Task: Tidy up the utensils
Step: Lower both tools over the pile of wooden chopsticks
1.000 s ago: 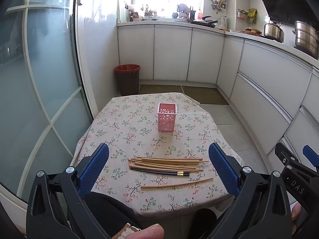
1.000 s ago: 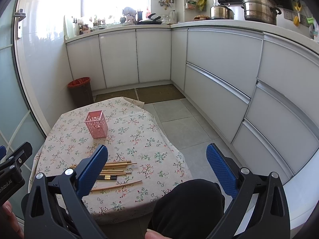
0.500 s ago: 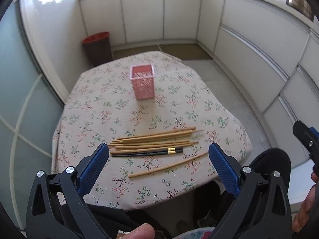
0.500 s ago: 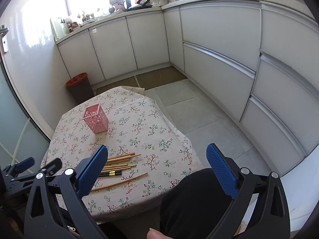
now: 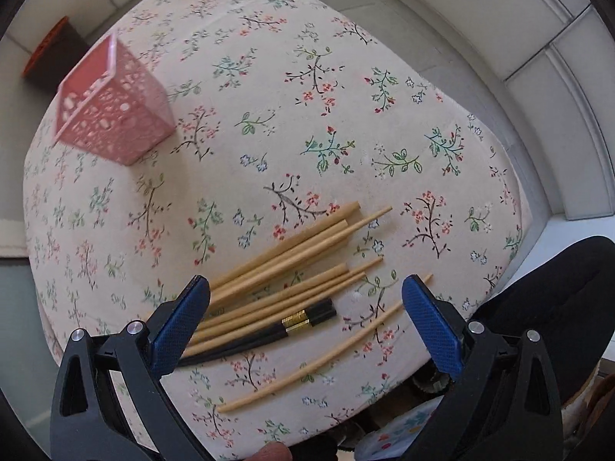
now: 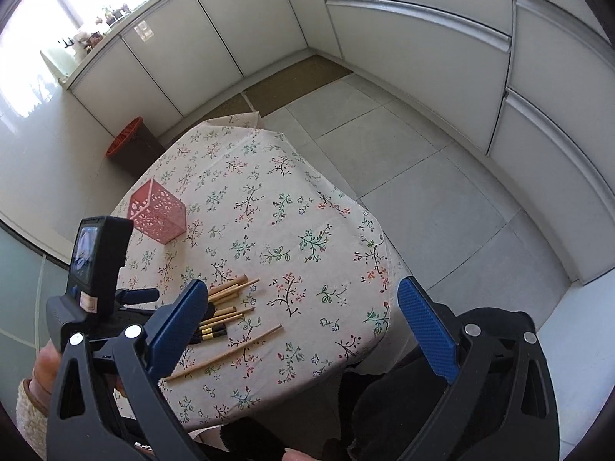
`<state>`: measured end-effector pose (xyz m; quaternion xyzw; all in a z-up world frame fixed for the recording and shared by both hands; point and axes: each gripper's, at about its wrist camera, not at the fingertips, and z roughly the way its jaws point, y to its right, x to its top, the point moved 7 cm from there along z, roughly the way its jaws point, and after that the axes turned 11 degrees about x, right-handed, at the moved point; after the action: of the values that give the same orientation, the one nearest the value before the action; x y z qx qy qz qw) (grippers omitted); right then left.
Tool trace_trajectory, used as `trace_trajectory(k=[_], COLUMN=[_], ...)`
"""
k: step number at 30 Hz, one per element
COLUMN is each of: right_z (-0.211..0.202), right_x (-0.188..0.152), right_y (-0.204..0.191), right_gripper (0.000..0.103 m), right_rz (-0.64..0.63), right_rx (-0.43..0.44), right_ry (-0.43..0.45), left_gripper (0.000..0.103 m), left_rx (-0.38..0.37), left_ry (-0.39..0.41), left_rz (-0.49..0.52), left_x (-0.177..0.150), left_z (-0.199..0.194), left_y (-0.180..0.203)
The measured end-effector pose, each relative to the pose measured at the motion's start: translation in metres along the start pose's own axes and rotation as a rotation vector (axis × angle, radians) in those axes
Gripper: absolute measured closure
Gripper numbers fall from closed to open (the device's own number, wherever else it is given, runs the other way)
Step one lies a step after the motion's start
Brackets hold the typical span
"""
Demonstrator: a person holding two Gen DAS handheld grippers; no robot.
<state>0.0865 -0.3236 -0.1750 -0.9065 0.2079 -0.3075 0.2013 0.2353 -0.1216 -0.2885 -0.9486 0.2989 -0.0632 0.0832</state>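
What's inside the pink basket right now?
From both views the pink basket shows only its perforated walls and rim; nothing sticks out above it. Its floor is hidden. The chopsticks all lie on the tablecloth.

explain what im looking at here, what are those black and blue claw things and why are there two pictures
The claws are hand-held grippers, one in each of a person's hands, each with a camera that looks out along its two blue-padded fingers. One picture comes from the left gripper, the other from the right gripper, which also shows the left tool from the side.

Both are open and hold nothing.

On the floral tablecloth lie a bundle of wooden chopsticks, a black pair of chopsticks and one single chopstick lying apart. A pink perforated holder stands further back; I can't see anything inside it.
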Motion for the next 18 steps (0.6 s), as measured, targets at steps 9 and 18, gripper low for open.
trace_trajectory(k=[9, 18], right_z=[0.026, 0.019], right_x=[0.006, 0.006], right_y=[0.031, 0.03], right_gripper=[0.007, 0.007], right_rz=[0.089, 0.078], right_rx=[-0.021, -0.069], right_ry=[-0.061, -0.024], left_gripper=[0.019, 0.066], left_rx=[0.011, 0.019], left_ry=[-0.052, 0.034], left_rz=[0.308, 0.515], left_x=[0.031, 0.027], left_z=[0.016, 0.023], left_y=[0.039, 0.067])
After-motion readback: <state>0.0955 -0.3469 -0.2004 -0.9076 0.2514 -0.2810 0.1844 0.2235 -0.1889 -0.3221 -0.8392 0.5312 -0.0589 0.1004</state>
